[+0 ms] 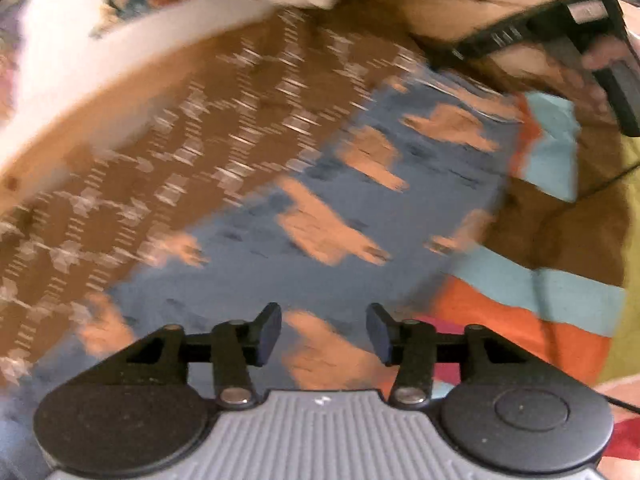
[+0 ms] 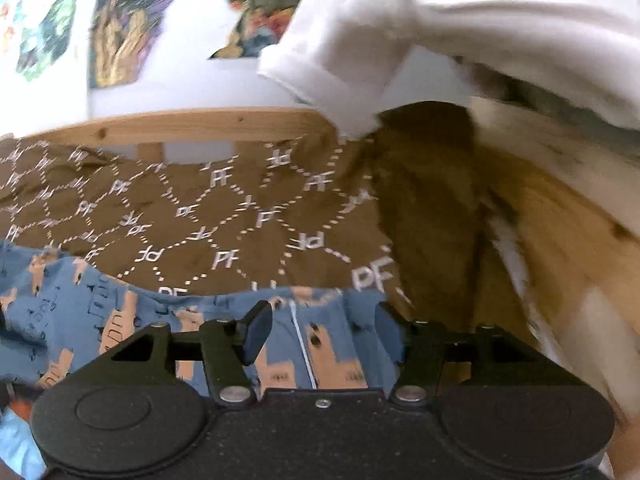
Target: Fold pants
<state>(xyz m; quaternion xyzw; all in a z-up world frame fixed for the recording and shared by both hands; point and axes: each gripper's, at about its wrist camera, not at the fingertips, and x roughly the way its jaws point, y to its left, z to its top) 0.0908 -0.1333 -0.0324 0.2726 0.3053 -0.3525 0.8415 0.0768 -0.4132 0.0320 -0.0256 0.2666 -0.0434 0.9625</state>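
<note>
Blue cotton pants (image 1: 320, 208) printed with peach blocky shapes lie spread on a brown cover with a white monogram lattice (image 2: 224, 216); every place below is given relative to these pants.

On the left, the left gripper (image 1: 324, 332) hovers low over the pants, its jaws apart and holding nothing. That view is smeared with motion blur, so fine detail of the cloth is lost. Beyond the pants' far side sit orange and pale blue folded fabrics (image 1: 552, 304).

On the right, the right gripper (image 2: 320, 332) is poised over the pants' upper edge, near a white seam line, its jaws also apart and empty. Behind the pants runs a wooden rail (image 2: 192, 124), with white cloth (image 2: 440, 28) heaped above it.

Likely risks: a quick pinch could catch only one layer, or grab the brown cover beneath, dragging the rumpled pants crooked before any fold.
</note>
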